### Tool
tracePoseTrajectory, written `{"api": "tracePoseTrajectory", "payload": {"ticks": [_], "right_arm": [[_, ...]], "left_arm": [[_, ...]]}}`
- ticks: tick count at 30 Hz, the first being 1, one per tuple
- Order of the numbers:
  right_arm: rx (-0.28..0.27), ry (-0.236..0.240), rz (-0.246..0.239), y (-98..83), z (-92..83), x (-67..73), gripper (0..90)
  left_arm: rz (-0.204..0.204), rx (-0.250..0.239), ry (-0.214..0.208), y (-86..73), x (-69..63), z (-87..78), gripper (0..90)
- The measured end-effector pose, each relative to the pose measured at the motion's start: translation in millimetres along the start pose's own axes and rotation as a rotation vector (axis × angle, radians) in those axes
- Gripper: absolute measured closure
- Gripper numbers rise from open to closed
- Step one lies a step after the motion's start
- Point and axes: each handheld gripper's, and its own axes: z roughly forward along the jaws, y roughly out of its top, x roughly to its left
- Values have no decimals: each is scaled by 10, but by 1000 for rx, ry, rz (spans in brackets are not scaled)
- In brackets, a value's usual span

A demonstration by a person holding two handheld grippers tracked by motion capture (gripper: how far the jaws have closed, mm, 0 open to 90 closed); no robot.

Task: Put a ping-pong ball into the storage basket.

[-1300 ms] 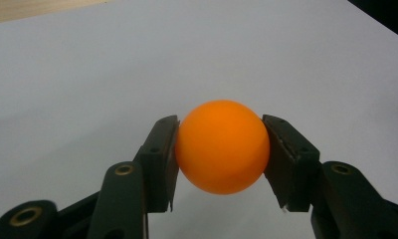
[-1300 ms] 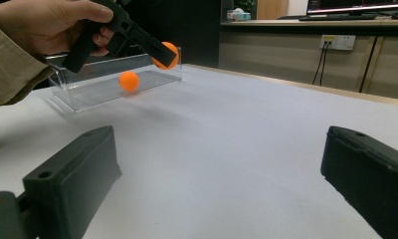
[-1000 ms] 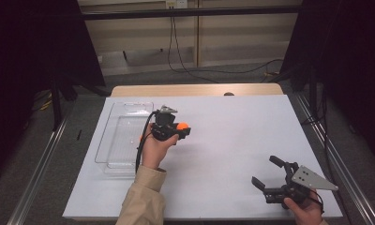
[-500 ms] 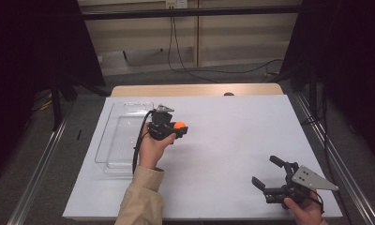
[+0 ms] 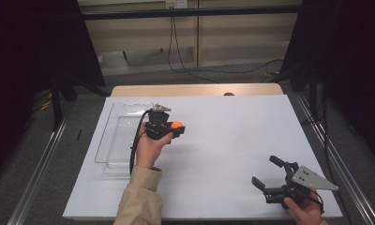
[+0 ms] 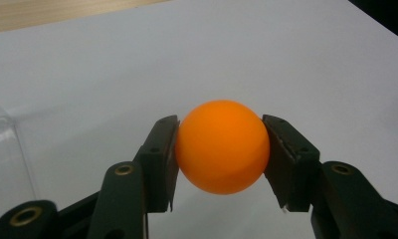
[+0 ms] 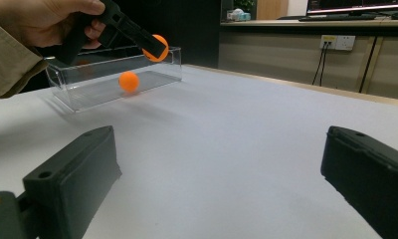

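My left gripper (image 5: 175,126) is shut on an orange ball (image 5: 176,125), held above the white table just right of a clear plastic box (image 5: 111,140). In the left gripper view the ball (image 6: 222,147) sits squeezed between both black pads (image 6: 163,154). The right gripper view shows that same held ball (image 7: 158,47) over the box's near wall (image 7: 87,79), and a second orange ball (image 7: 129,80) lying inside the box. My right gripper (image 5: 263,169) rests low at the table's front right, jaws open and with nothing between them (image 7: 219,169).
The white table top (image 5: 232,131) spreads between the two hands. A wooden strip (image 5: 195,90) runs along its far edge. Cables (image 5: 185,65) lie on the floor behind, and metal rails (image 5: 40,159) flank the table.
The left hand with the held ball has drifted slightly left, toward the clear box. The right gripper has stayed where it was.
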Motion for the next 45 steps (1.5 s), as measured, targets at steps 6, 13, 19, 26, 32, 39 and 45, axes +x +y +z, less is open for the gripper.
{"api": "tracePoseTrajectory", "payload": {"ticks": [6, 13, 19, 26, 32, 39, 45], "right_arm": [[0, 0, 0, 0, -1, 1, 12], [0, 2, 1, 0, 1, 3, 12], [0, 2, 2, 0, 1, 3, 12], [0, 2, -2, 0, 2, 3, 12], [-1, 2, 0, 0, 4, 4, 11], [1, 1, -1, 0, -1, 3, 11], [1, 2, 0, -1, 3, 5, 12]], "left_arm": [[-2, 0, 3, -2, 8, -10, 510], [-7, 1, 10, -6, 28, -30, 510], [-11, -5, 17, -8, 60, -65, 510], [-15, -3, 25, -13, 95, -104, 510], [-22, -1, 27, -19, 115, -118, 510], [-30, -2, 29, -24, 142, -134, 510], [-31, -5, 35, -30, 176, -172, 510]]}}
